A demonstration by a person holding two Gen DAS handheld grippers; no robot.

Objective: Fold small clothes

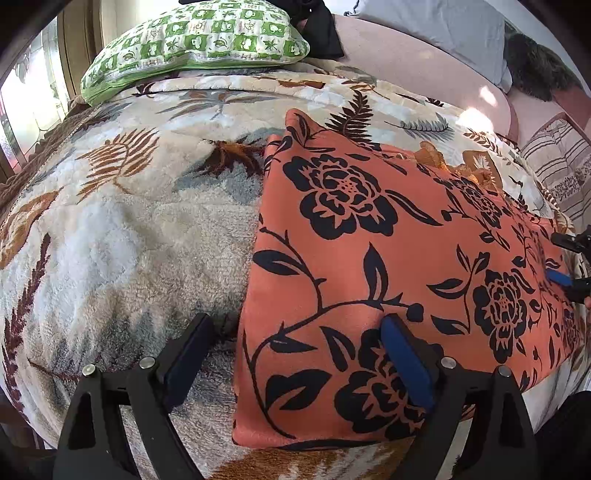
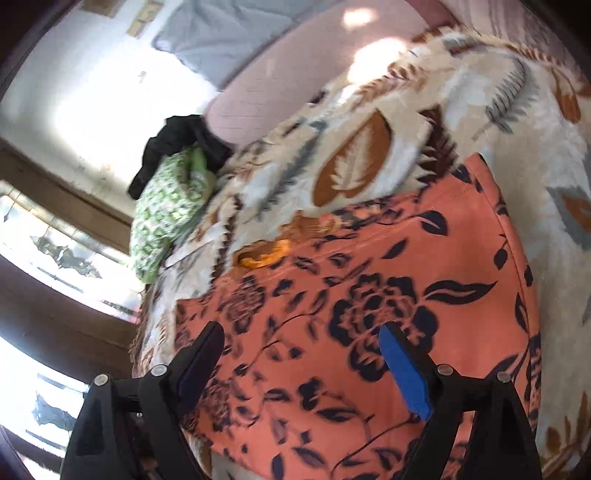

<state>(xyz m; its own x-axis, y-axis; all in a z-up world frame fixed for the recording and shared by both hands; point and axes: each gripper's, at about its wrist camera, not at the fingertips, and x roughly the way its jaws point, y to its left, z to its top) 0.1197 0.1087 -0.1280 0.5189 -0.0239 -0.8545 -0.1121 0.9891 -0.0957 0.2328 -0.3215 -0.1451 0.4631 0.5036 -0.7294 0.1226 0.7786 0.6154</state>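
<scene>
Left tongs [image 1: 295,354]: your left tongs are spread wide and hold nothing. One finger sits over the fleece blanket [image 1: 122,236], the other over the near left part of the orange garment [image 1: 369,258].
Right tongs [image 2: 301,354]: these are also spread wide and empty, both fingers low over the garment [image 2: 369,295]. This view is tilted and blurred. In the left view, the right tongs [image 1: 570,258] show only as tips at the garment's far right side.
Garment: an orange cloth with a bold black flower-and-vine print. It lies flat on the blanket on the bed, right of centre in the left view, with a clean straight edge along its left side.
Progress: it looks smoothed out, perhaps already doubled once; you cannot tell how many layers there are.
Handling: judge it light, thin and limp, likely to sag and crease once lifted. It may drag on the plush fleece rather than slide.
Where to hold: take it at the near corners or along the near hem, one pair of tongs each side, pinching all layers at the very edge.
Risk: a deep bite could catch the blanket pile as well.
Surroundings: a green checked pillow [image 1: 192,40] and a dark cloth [image 1: 321,26] lie at the far end of the bed, well apart from the garment.
</scene>
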